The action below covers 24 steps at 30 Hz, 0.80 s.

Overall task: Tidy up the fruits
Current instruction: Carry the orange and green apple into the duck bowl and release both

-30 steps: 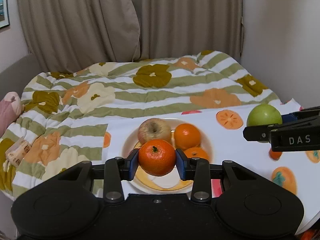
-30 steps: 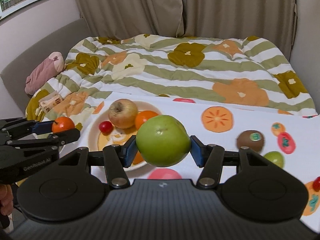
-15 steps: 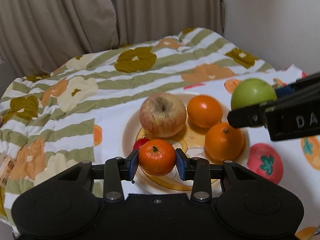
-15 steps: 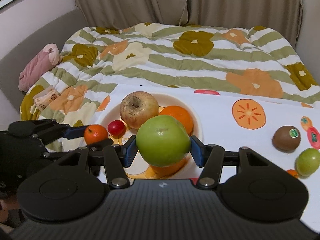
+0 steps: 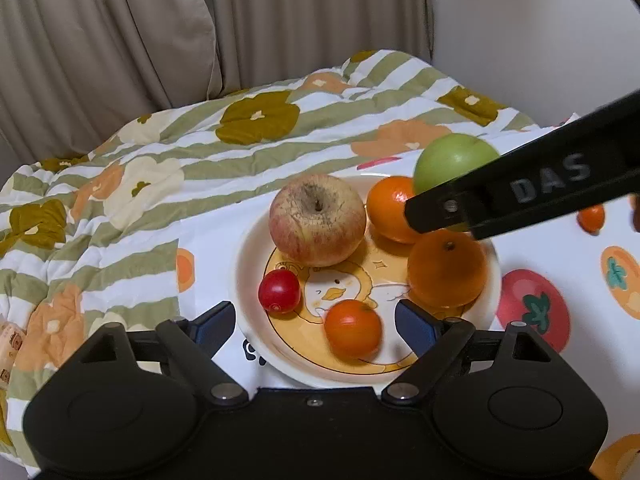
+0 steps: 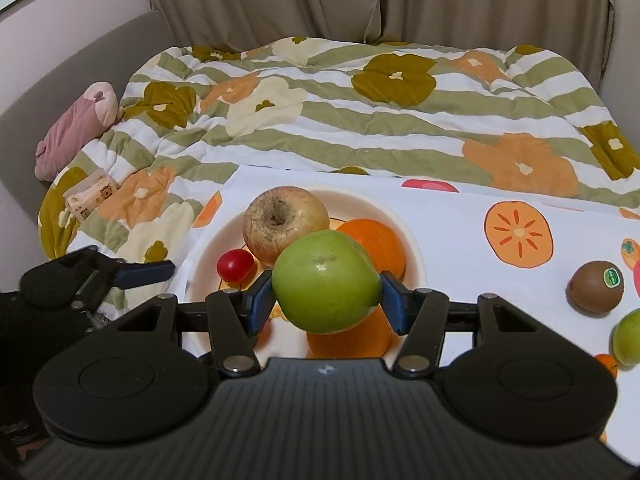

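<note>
Left wrist view: left gripper (image 5: 314, 326) now spread open; small mandarin (image 5: 352, 328), blurred, released onto plate (image 5: 248, 264), possibly rolling.
Right gripper (image 6: 326, 300): still clamps green apple (image 6: 326, 280).

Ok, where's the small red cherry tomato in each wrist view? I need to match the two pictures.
Left wrist: small red cherry tomato lies on the plate's left side, just ahead of the open left gripper.
Right wrist: same tomato, left of centre, beside the round green apple.
Shared landmark: the blotchy red-yellow apple just behind the tomato.
</note>
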Each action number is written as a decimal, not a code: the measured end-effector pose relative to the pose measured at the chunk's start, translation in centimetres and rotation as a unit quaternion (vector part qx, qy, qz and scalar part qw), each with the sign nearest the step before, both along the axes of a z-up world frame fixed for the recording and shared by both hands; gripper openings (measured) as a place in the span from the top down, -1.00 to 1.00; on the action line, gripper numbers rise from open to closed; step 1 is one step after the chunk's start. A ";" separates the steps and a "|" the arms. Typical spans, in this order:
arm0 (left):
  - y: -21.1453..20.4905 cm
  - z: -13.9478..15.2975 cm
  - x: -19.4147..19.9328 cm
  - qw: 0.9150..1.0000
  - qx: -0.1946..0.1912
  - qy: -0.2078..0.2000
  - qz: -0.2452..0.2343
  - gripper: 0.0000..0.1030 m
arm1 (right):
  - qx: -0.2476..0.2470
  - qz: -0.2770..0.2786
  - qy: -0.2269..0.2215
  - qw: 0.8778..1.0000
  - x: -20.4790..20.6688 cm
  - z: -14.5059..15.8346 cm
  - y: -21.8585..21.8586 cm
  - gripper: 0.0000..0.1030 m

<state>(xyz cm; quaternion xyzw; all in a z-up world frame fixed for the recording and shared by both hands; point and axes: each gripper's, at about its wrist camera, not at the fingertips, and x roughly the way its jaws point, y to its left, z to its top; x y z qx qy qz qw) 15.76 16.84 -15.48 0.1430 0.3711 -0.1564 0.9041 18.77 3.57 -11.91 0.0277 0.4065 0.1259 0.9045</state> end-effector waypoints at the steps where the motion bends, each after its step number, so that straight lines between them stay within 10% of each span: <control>1: 0.1 0.2 -0.1 1.000 -0.001 0.001 0.002 -0.75 | -0.002 0.002 0.000 1.000 0.1 0.0 0.1 -0.37; 24: 2.7 0.7 -2.0 0.999 -0.016 0.011 0.028 -0.77 | -0.037 0.075 0.018 0.996 1.8 -3.7 4.7 -0.38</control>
